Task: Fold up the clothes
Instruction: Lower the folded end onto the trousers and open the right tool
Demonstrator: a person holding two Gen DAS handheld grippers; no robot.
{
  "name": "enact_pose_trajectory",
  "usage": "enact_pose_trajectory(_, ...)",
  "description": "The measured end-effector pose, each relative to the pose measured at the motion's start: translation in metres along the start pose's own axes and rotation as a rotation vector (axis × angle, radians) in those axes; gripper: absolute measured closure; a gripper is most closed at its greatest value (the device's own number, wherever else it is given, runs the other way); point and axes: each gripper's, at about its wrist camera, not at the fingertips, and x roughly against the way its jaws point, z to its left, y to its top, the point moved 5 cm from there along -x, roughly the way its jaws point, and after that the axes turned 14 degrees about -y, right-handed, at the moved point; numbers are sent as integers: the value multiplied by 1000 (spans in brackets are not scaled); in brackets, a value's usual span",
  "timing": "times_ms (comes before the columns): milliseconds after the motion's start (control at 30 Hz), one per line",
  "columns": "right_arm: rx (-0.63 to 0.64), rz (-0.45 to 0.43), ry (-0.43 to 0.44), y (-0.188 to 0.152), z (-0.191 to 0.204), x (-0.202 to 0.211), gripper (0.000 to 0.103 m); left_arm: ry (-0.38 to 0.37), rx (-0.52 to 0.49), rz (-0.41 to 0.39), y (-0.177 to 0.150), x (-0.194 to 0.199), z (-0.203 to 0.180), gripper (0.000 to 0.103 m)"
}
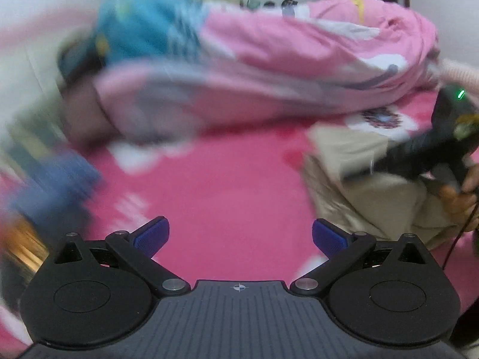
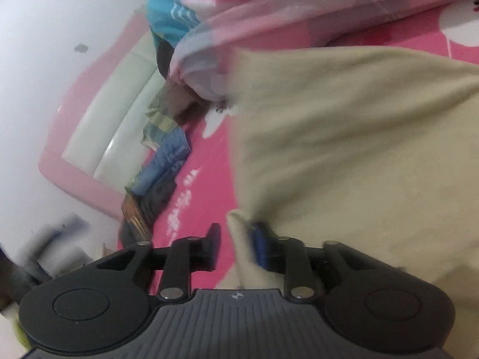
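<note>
Working over a pink bed sheet (image 1: 227, 185), we hold our left gripper (image 1: 239, 236) with fingers spread wide and empty, while our right gripper (image 2: 236, 248) pinches an edge of the beige garment (image 2: 344, 137), which lies on the sheet just below the rumpled pink quilt (image 1: 299, 68).

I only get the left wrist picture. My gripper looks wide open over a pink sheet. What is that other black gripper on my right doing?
Observer: The right gripper has an edge of the beige garment between its fingers.
Operator: Is the cloth flat?
Observer: No, it bunches into a ridge at the gripper.
Operator: Anything else nearby?
Observer: A blue denim piece lies beside the pink headboard, apart from the beige garment.
</note>
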Motion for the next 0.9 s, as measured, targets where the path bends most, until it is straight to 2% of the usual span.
enact_pose_trajectory(33,-6,-13,28,1,3,8,47,-48,55,0,-10,-13,1,1)
enact_pose_trajectory(67,-11,-31,67,3,6,20,40,-97,110,1,-20,-26,1,2)
enact_pose_trajectory(133,-14,-89,124,6,8,51,40,-187,224,-8,-36,-47,4,3)
enact_pose_trajectory(233,-11,-192,182,9,6,100,39,-288,368,-47,-42,-57,14,6)
enact_pose_trajectory(300,29,-270,130,1,-4,125,36,-340,415,-70,-41,-61,18,7)
enact_pose_trajectory(367,84,-312,16,-12,-16,137,33,-382,438,-89,-41,-62,17,11)
enact_pose_trajectory(400,102,-310,-36,-18,-22,136,33,-404,450,-95,-40,-64,16,12)
enact_pose_trajectory(467,119,-286,-118,-29,-33,129,33,-450,480,-101,-39,-68,14,23)
enact_pose_trajectory(533,120,-263,-171,-37,-43,119,33,-495,521,-109,-39,-73,12,25)
enact_pose_trajectory(600,98,-249,-152,-41,-47,109,33,-531,542,-117,-41,-74,9,29)
enact_pose_trajectory(667,106,-228,-101,-47,-39,99,38,-555,550,-113,-42,-76,6,31)
enact_pose_trajectory(767,279,-217,-86,-69,-6,90,37,-577,580,-101,-44,-79,7,31)
enact_pose_trajectory(900,711,-280,-257,-121,39,68,37,-634,632,-90,-48,-81,10,31)
